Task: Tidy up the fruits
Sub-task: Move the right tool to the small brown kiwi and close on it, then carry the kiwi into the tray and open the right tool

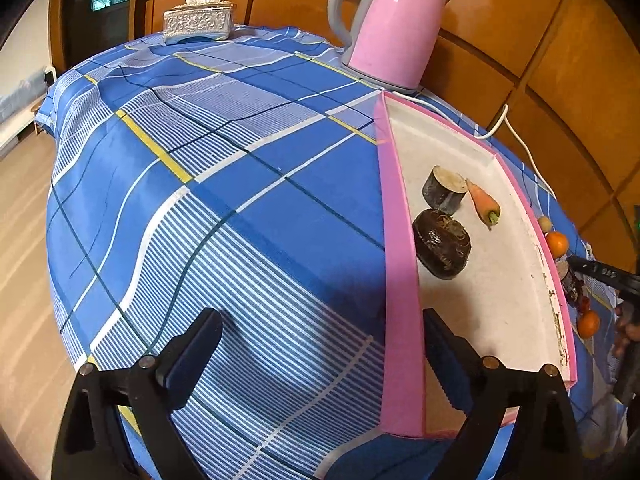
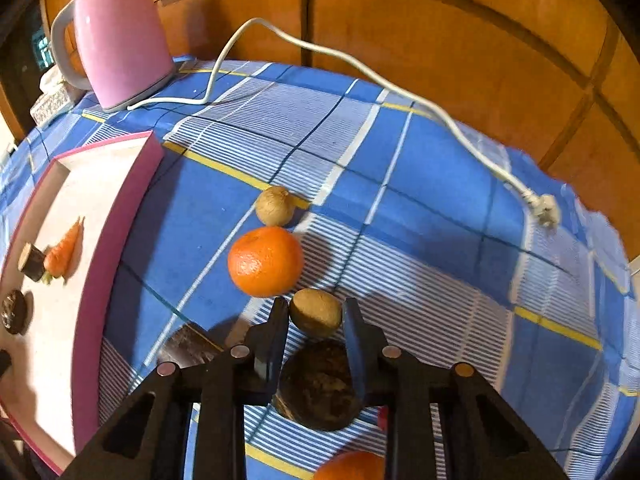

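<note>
A pink-rimmed white tray (image 1: 398, 264) holds a dark cut cylinder (image 1: 444, 190), a small carrot (image 1: 484, 202) and a dark round piece (image 1: 442, 244). My left gripper (image 1: 320, 354) is open, its fingers astride the tray's near rim. In the right wrist view the tray (image 2: 120, 232) is at left. On the cloth lie a tangerine (image 2: 266, 261), two brown kiwi-like fruits (image 2: 275, 205) (image 2: 316, 312), and a second tangerine (image 2: 352, 466) at the bottom edge. My right gripper (image 2: 316, 322) is shut on a dark round fruit (image 2: 318, 386), its fingertips beside the near kiwi.
A pink kettle (image 1: 394, 24) stands at the table's back, its white cord and plug (image 2: 544, 204) trailing over the blue checked cloth (image 1: 224, 184). A silver tissue box (image 1: 199, 20) sits far left. Wooden wall panels are behind. A dark piece (image 2: 188, 346) lies left of my right gripper.
</note>
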